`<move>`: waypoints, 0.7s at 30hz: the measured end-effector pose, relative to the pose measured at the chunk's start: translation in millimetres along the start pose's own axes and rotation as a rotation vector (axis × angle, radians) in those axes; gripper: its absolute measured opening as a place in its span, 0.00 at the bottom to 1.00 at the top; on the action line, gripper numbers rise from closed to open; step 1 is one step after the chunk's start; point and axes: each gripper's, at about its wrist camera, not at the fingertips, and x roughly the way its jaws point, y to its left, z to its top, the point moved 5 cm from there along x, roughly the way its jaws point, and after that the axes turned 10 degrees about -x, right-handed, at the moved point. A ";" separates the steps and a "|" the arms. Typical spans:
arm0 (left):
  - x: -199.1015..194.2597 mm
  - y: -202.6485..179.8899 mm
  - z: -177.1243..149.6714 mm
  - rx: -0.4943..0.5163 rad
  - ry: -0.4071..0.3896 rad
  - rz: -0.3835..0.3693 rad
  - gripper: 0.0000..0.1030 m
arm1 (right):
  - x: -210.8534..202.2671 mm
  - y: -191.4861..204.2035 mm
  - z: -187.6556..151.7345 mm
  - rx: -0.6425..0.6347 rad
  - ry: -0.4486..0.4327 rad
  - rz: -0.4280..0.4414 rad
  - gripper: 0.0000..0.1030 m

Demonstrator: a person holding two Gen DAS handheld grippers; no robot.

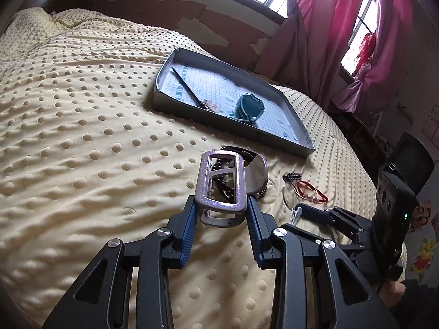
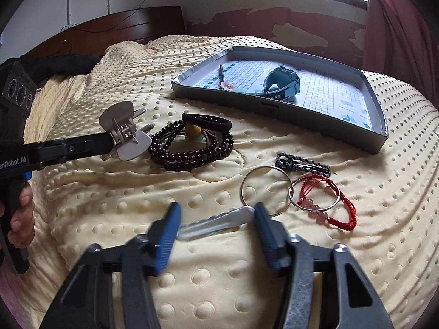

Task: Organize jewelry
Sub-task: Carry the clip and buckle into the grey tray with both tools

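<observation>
Your left tongs (image 1: 222, 216) are clamped on a mauve hair claw clip (image 1: 221, 186), holding it up above the yellow dotted bedspread (image 1: 82, 137). From the right wrist view you see that clip side-on, its spring and its two rounded wings showing at the tip of the tongs, just left of a coil of dark bead strands (image 2: 192, 148). A black beaded hair tie (image 2: 207, 120) lies across the top of that coil, and a yellow-green bead sits in the middle of it.

Your right tongs (image 2: 216, 224) stand wide apart, low over the bedspread, with a silvery hair clip (image 2: 216, 223) lying between the blue pads (image 2: 168, 235); neither pad can be seen to press it. Just to the right of them lie two thin metal bangles (image 2: 264, 186), overlapping each other, a red cord bracelet (image 2: 332, 205) with pink beads that crosses the smaller bangle, and a dark patterned barrette (image 2: 304, 163) touching the upper rim of the larger one.

The shallow grey tray (image 2: 247, 101) sits further up the bed, well apart from both tongs. Inside it, on the gridded paper liner, are a dark hair stick (image 1: 186, 86) with a pink flower at its end and a teal wristwatch (image 2: 282, 82) resting on its side.

Your hand (image 2: 20, 213) grips the handle of the left tool at the left edge of the right wrist view.
</observation>
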 end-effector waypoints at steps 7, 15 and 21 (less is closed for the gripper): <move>1.3 -4.4 -8.3 0.001 -0.007 0.018 0.29 | -3.6 -4.1 -4.0 0.038 0.014 0.018 0.32; 4.5 -1.0 -13.6 -0.011 0.006 0.055 0.29 | 11.9 4.5 -0.8 0.103 0.053 0.041 0.38; 1.1 8.8 -9.8 -0.047 -0.001 0.068 0.29 | 17.3 6.0 -1.0 0.111 0.059 0.024 0.38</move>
